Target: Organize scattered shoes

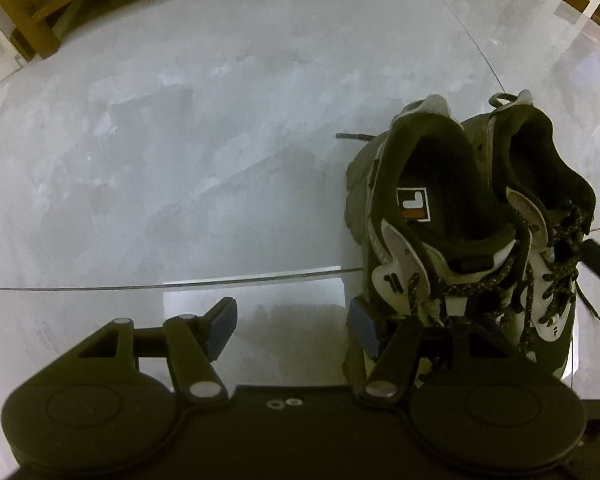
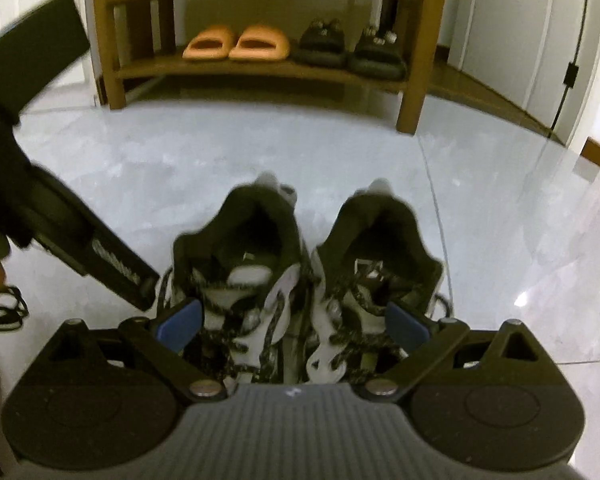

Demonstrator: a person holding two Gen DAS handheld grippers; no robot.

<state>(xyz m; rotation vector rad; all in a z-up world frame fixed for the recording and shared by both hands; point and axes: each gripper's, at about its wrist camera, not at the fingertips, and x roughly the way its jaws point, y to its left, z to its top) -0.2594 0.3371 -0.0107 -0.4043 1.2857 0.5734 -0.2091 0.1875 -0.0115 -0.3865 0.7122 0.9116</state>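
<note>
Blue-padded jaws of the right gripper (image 2: 294, 322) stand wide apart over the laces of two grey-and-white lace-up sneakers (image 2: 300, 280), straddling the pair without pressing either. Beyond their heels lies bare glossy grey tiled floor (image 2: 220, 152), then a brown wooden shoe rack (image 2: 260, 70). Jaws of the left gripper (image 1: 292, 326) gape over clear floor, one pad just beside the nearer sneaker's outer edge.
</note>
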